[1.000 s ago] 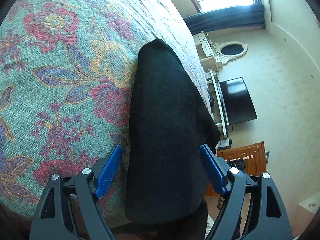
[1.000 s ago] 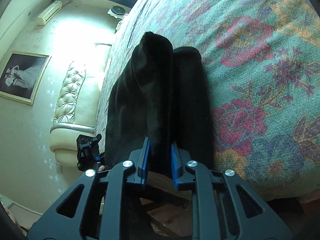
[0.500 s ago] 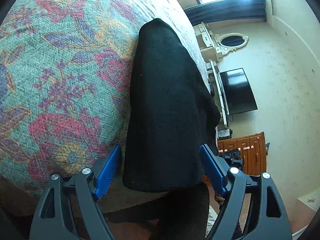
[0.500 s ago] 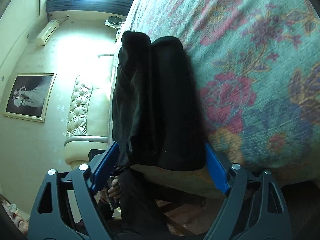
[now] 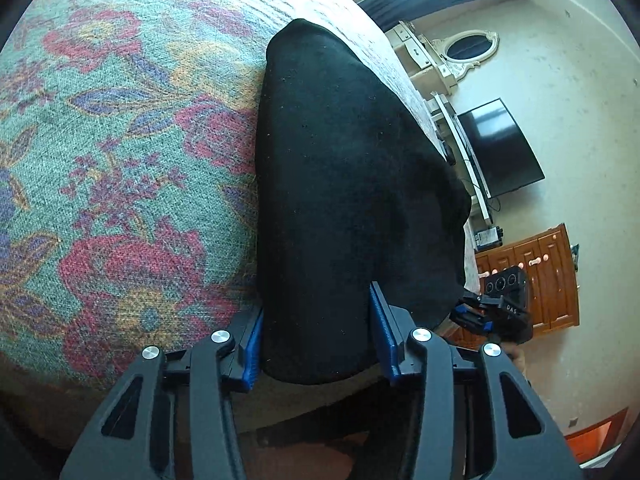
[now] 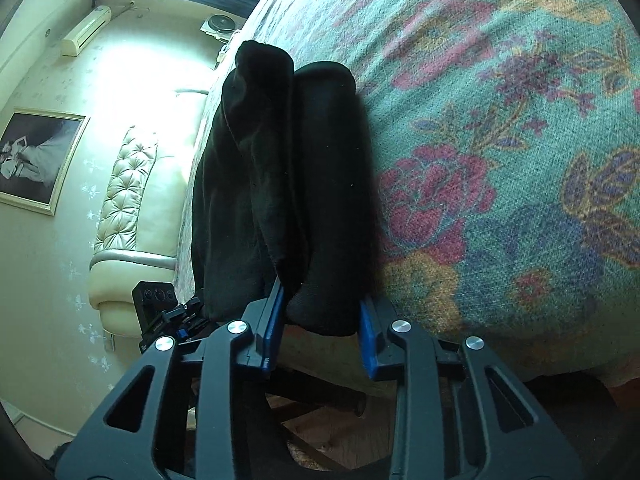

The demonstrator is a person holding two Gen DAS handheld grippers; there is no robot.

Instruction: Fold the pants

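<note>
- Bed, covered by a teal spread with red, blue and orange flowers; it fills most of both wrist views and carries the garment at its near edge.
- Black pants, lying lengthwise on the bed as a long dark bundle; the right wrist view shows two parallel rolls side by side, their near ends overhanging the mattress edge.
- Left claw, closing: its blue pads flank the near end of the pants, with cloth between them and both pads against the fabric.
- Right claw, closing: its blue pads bracket the near end of the right-hand roll, the left pad wedged into the crease between the two rolls.
- Background, left view: television, oval mirror, wooden cabinet.
- Background, right view: tufted sofa, framed picture, wall air conditioner.
</note>
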